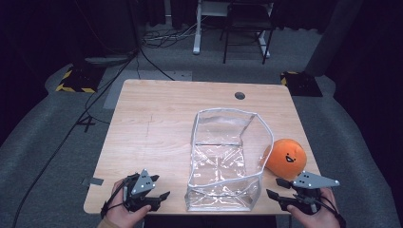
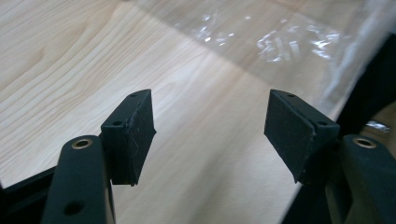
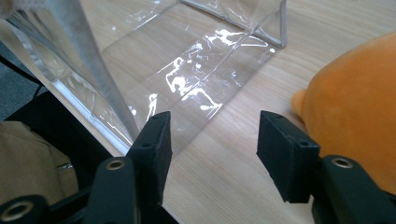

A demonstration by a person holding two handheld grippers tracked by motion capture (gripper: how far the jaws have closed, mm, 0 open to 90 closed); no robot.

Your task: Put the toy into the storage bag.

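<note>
On the light wooden table (image 1: 157,118), a clear plastic zip pouch (image 1: 223,159) stands open at centre, with a round orange plush toy (image 1: 286,157) touching its right side. Left gripper (image 1: 160,194) and right gripper (image 1: 274,189) flank the pouch's near end, jaws apart and empty.

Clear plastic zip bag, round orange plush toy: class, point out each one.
Clear plastic zip bag (image 1: 223,161), high view, on its see-through bottom panel.
Round orange plush toy (image 1: 286,158), high view, on its face.
</note>
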